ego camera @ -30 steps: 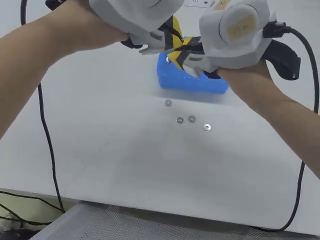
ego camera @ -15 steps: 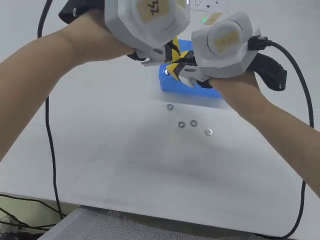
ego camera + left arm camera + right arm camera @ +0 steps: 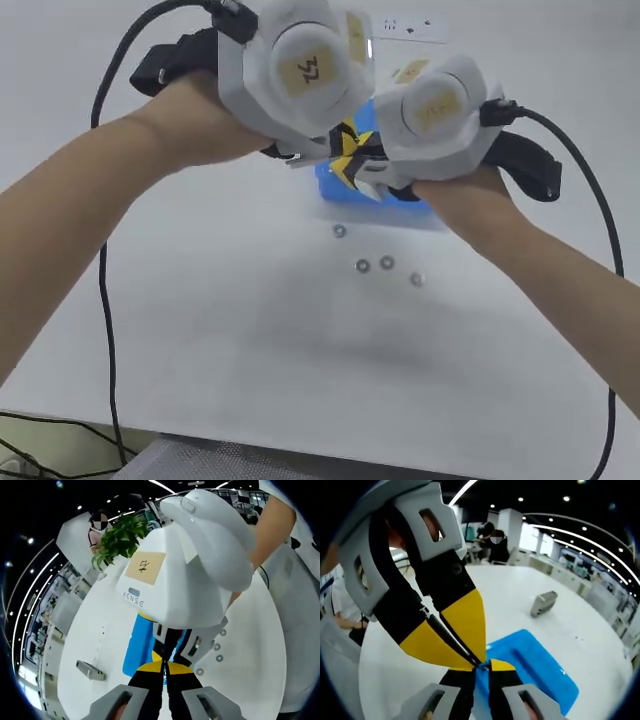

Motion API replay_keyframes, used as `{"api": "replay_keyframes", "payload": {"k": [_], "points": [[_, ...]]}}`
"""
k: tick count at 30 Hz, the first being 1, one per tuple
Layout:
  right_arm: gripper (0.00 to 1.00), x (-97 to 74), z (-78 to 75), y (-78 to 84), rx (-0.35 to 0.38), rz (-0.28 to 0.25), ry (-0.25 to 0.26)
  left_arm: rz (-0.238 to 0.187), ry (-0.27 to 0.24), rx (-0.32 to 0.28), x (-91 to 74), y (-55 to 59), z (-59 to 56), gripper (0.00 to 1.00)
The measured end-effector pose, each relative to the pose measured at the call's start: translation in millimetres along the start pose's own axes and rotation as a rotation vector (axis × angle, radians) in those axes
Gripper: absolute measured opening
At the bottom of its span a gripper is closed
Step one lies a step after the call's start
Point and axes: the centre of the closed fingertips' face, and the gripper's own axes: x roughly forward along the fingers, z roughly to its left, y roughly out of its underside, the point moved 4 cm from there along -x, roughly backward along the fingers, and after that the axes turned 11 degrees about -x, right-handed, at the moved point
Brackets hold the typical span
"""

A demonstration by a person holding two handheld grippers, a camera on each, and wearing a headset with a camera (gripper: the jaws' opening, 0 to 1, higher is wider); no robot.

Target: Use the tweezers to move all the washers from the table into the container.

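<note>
Evidently four washers [image 3: 362, 266] lay on the table [image 3: 250, 330] just in front of the container [image 3: 330, 185]. Above it the left gripper [image 3: 165, 666] clamped the tweezers [image 3: 451, 640], their tip reaching the right gripper [image 3: 482, 672], whose hold I couldn't tell, probably steadying them.

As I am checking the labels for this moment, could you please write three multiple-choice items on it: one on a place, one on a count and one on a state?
1. Where do the washers lie?
A) on the table, nearer the person than the container
B) inside the container
C) on a shelf

2. How many washers are on the table?
A) two
B) four
C) seven

3. How are the fingers of the left gripper?
A) spread wide, empty
B) closed on the tweezers
C) closed on a washer

Key:
1 A: the head view shows them on bare table, short of the blue container.
2 B: four are visible there.
3 B: the right gripper view shows a thin dark tool pinched.
</note>
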Motion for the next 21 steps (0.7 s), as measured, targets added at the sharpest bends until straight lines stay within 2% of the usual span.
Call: {"api": "replay_keyframes", "payload": {"k": [6, 9, 10, 11, 15, 17, 19, 21], "points": [[0.05, -16.9, -1.8, -13.4, 0.001, -0.046, 0.053, -0.04, -0.024, -0.007, -15.3, -12.7, 0.0, 0.0], [0.05, -28.8, -2.3, -19.8, -0.011, -0.072, 0.086, -0.075, -0.047, -0.01, -26.9, -19.8, -2.5, 0.0], [0.05, -34.6, -1.9, -23.1, -0.016, -0.084, 0.102, -0.107, -0.062, -0.022, -31.7, -23.4, -3.3, 0.0], [0.05, -40.2, -0.8, -26.3, -0.025, -0.097, 0.117, -0.119, -0.068, -0.028, -35.8, -25.4, -4.6, 0.0], [0.06, -63.4, 8.0, -36.5, -0.041, -0.148, 0.154, -0.167, -0.084, -0.041, -57.9, -37.7, -16.6, 0.0], [0.06, -71.9, 12.3, -38.9, -0.028, -0.174, 0.156, -0.18, -0.083, -0.044, -65.0, -41.1, -21.6, 0.0], [0.06, -78.5, 15.6, -39.9, -0.025, -0.188, 0.161, -0.194, -0.084, -0.047, -64.7, -42.2, -24.3, 0.0], [0.06, -82.1, 18.2, -39.8, -0.026, -0.197, 0.161, -0.207, -0.081, -0.047, -73.9, -46.2, -31.5, 0.0]]}}
